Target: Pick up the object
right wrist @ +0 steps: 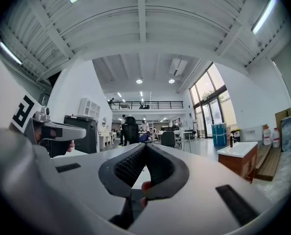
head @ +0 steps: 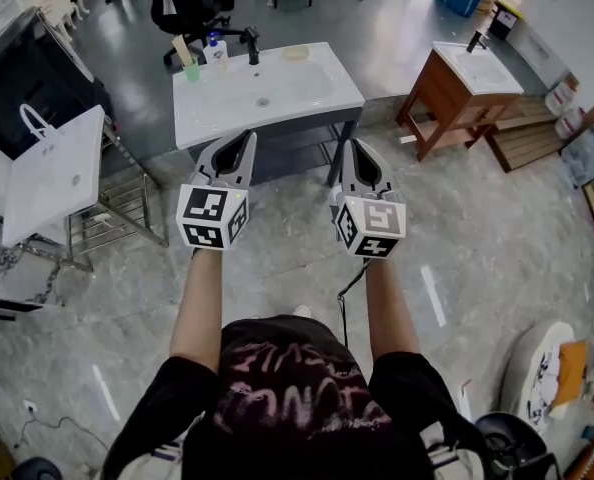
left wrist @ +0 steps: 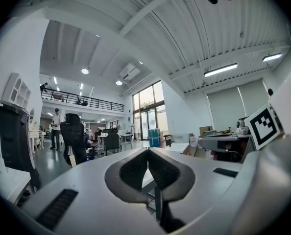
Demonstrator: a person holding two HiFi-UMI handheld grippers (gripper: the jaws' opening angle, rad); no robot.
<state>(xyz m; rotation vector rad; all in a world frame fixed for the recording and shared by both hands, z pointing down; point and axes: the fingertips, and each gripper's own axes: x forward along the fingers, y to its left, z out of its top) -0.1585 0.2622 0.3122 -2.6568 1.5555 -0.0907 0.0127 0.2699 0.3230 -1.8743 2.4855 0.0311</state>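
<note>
In front of the white sink surface (head: 307, 93), the head view shows both tongs short of its near edge. The left tongs (head: 244, 138) and right tongs (head: 349, 148) are pressed together and carry nothing. I cannot tell which thing is the object. My guess is one of the small items along the far edge of the sink surface: the bottle (head: 215, 50), the green cup (head: 191, 68) or the pale round piece (head: 296, 54), near the black tap (head: 252, 46). Reaching in with the tongs unspread could shove a light item off that far edge. It could also tip the bottle into the cup, since they stand just beside each other. The white bag (head: 52, 168) sits left of the sink surface and the wooden vanity (head: 457, 93) right of it, both well apart, with open floor between.

In the left gripper view, the left tongs (left wrist: 147, 152) meet pad to pad with nothing between. The other gripper's marker cube (left wrist: 264, 126) is near on the right, so an inward swing might knock the two together.

In the right gripper view, the right tongs (right wrist: 144, 147) are likewise closed and empty. The wooden vanity (right wrist: 241, 155) stays off to the right, leaving room ahead.
</note>
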